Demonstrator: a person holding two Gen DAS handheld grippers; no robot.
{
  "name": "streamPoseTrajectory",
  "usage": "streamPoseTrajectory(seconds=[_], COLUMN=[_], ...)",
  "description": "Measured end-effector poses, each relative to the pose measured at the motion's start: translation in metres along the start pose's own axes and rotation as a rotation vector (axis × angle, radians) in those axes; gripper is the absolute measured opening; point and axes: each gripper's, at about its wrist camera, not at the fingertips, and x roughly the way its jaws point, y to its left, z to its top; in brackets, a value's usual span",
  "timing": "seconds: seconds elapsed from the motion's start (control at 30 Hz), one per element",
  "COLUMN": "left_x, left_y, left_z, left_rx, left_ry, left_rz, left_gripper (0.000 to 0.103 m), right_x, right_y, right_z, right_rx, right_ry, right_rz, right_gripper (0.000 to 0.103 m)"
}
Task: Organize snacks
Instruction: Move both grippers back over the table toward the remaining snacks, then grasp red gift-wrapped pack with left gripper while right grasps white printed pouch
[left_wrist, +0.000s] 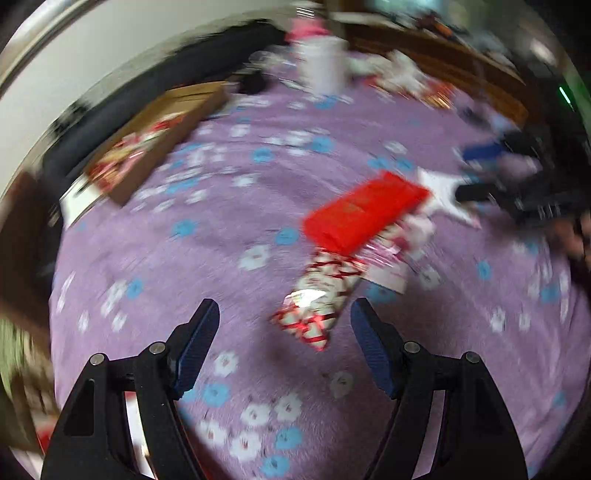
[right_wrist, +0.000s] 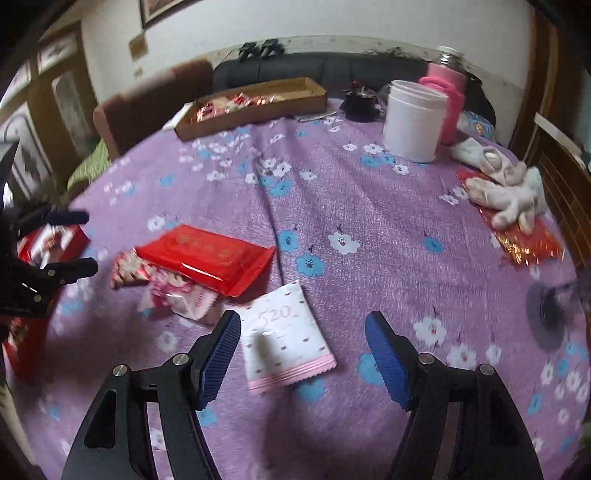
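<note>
On a purple flowered tablecloth lies a red flat packet over a red-and-white patterned packet and a pink-white packet. A white packet with pink edge lies just ahead of my open, empty right gripper. In the blurred left wrist view, my left gripper is open and empty, with the patterned packet just ahead between its fingers, the red packet beyond it. The left gripper also shows in the right wrist view, open. A brown cardboard tray holds several snacks at the back.
A white tub and a pink-covered jar stand at the back right. Pale cloth lies on a red bag at the right edge. A red box is at the left edge. A dark sofa stands behind the table.
</note>
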Motion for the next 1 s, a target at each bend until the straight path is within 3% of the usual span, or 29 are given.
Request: streamPoseTrajectory(seconds=[0.1,0.2,0.3,0.43,0.5,0.57,0.6,0.67,0.73,0.8,1.0], left_x=[0.010,0.022,0.037,0.043,0.044,0.043,0.042,0.040,0.037,0.033,0.017], left_y=[-0.012,-0.016,-0.015,-0.007,-0.006,-0.008,-0.010,-0.013,-0.019,-0.024,-0.047], left_z=[0.006,0.013,0.015,0.013,0.012,0.011,0.010,0.009,0.008,0.007,-0.012], left_rx=[0.110,0.150,0.158,0.115,0.089,0.078,0.078,0.075,0.071,0.065,0.023], left_ry=[0.012,0.038,0.078,0.082,0.072,0.056,0.052,0.048,0.046,0.055,0.068], left_rz=[-0.021,-0.084,-0.114,-0.184,-0.205,-0.211,-0.216,-0.229,-0.235,-0.234,-0.217], left_gripper=[0.073,0.073,0.073,0.074,0.074,0.073,0.069,0.060,0.043,0.035,0.035], right_x=[0.005,0.012,0.025,0.031,0.031,0.027,0.025,0.021,0.018,0.015,0.002], right_y=[0.003,0.004,0.004,0.013,0.015,0.016,0.016,0.015,0.016,0.019,0.032], right_z=[-0.002,-0.001,-0.002,-0.003,-0.002,-0.003,-0.003,-0.003,-0.003,-0.004,-0.025], right_rx=[-0.029,-0.048,-0.055,-0.072,-0.070,-0.075,-0.074,-0.059,-0.046,-0.036,-0.012], right_ry=[0.027,0.041,0.081,0.052,0.039,0.041,0.046,0.060,0.068,0.088,0.139], right_rz=[0.028,0.013,0.016,-0.013,-0.043,-0.058,-0.064,-0.068,-0.073,-0.074,-0.032], right_gripper=[0.073,0.076,0.082,0.088,0.080,0.066,0.054,0.053,0.049,0.047,0.046])
